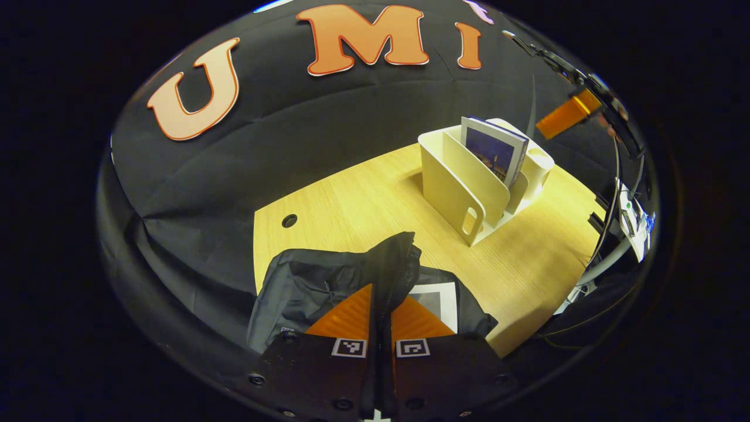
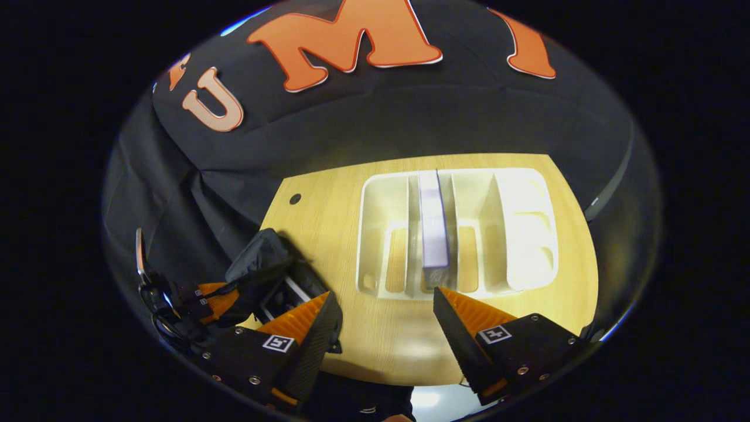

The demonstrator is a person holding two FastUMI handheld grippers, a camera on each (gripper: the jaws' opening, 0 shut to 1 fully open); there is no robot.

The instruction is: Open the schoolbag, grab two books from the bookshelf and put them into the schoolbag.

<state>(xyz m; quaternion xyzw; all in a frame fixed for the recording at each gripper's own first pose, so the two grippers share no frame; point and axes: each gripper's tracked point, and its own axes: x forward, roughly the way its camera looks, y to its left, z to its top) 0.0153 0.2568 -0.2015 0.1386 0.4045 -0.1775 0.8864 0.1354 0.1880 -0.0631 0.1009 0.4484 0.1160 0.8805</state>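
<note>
The black schoolbag (image 1: 304,284) lies at the table's near left corner. My left gripper (image 1: 387,293) is shut on the edge of its opening and holds the fabric (image 1: 398,258) up. A white book (image 1: 439,299) lies inside the bag. The white bookshelf (image 1: 463,187) stands on the table to the right, with one book (image 1: 495,149) upright in it. My right gripper (image 2: 384,305) hangs open above the table, just in front of the bookshelf (image 2: 527,234) and its book (image 2: 433,228). The right gripper view has the left gripper (image 2: 214,302) at the lifted bag (image 2: 261,258).
The wooden table (image 1: 363,205) has a small round hole (image 1: 289,221) near its back left corner. Cables and a small device (image 1: 633,220) hang past the table's right edge. Black cloth closes off the back and left sides.
</note>
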